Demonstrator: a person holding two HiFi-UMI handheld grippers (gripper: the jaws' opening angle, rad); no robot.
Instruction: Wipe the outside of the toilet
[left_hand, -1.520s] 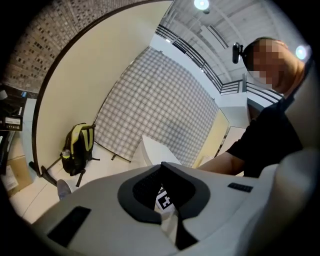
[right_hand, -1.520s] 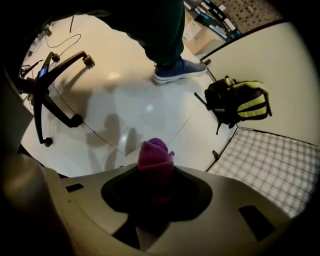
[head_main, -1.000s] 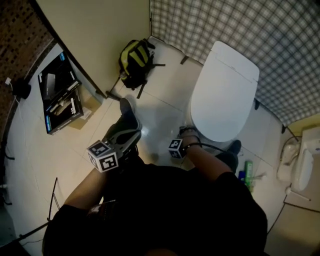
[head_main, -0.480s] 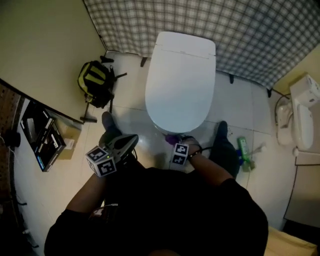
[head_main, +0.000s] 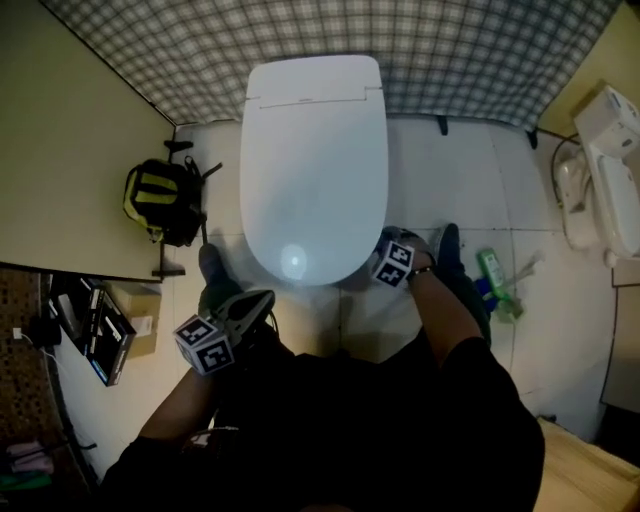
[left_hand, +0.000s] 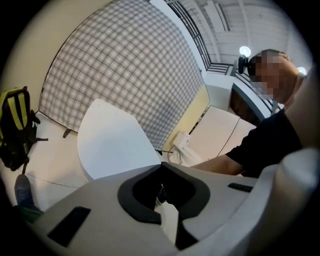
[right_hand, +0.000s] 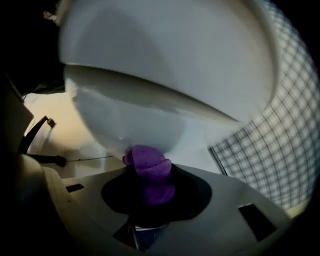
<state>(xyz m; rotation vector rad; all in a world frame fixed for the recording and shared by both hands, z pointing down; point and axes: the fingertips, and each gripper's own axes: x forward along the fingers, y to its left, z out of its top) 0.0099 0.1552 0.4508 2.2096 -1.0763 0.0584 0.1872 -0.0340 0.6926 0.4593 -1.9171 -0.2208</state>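
Right gripper (right_hand: 148, 172) clamped on crumpled purple cloth (right_hand: 143, 157), pressed to white closed-lid toilet (head_main: 315, 170) bowl front. Head view hides the cloth. Left gripper (left_hand: 161, 169) closed, empty, near toilet's front-left.

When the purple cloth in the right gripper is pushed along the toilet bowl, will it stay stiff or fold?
Probably it folds: the purple cloth bulges in soft rounded lumps out of the right gripper, so it should squash against the toilet bowl. Being a small wad, it is likely light, and it may drag rather than slide.
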